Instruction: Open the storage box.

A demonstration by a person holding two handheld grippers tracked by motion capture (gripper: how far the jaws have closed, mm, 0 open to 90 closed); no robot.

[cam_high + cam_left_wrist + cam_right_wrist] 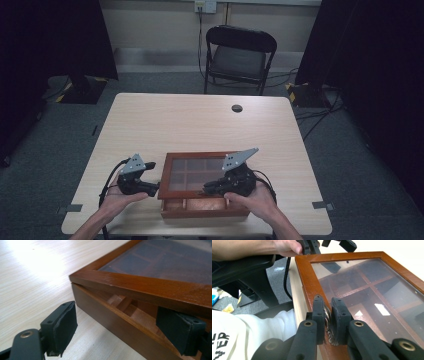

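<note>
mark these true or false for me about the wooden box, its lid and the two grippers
1. The glass lid of the wooden box is lifted a little at its front. True.
2. The right gripper is open and clear of the box. False: it is shut on a small metal latch at the lid's front edge.
3. The left gripper is open, one jaw outside the box wall and one under the lid. True.
4. The box stands on the floor. False: it stands on the table.
5. A folding chair stands beyond the far side of the table. True.
6. The lid is solid wood. False: it has a see-through pane that shows the compartments below.
</note>
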